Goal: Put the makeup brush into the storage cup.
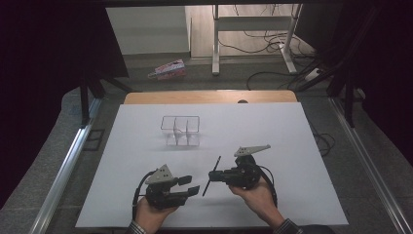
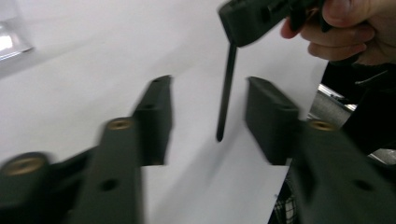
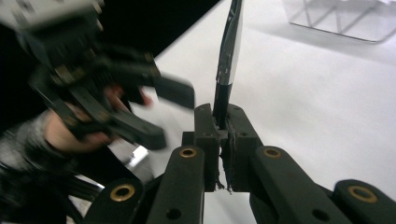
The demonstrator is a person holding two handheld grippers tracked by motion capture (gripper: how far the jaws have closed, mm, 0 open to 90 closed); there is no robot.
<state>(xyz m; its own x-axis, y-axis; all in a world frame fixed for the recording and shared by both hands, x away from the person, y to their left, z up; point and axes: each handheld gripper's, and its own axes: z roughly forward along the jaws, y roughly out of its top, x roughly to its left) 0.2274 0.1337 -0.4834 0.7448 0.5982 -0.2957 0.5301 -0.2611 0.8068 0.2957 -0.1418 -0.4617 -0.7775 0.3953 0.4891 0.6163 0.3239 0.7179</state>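
Two hand-held grippers met low over the white table (image 1: 292, 146). Left gripper (image 1: 191, 185) stood open and empty, a thin black stick (image 1: 211, 176) just right of its jaws. Right gripper (image 1: 213, 176) had clamped that stick, which poked beyond its tips.

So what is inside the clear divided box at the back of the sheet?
The clear divided box shows only its own partition walls, with the white sheet visible through them; no item can be made out inside. Glare on the walls could hide something small.
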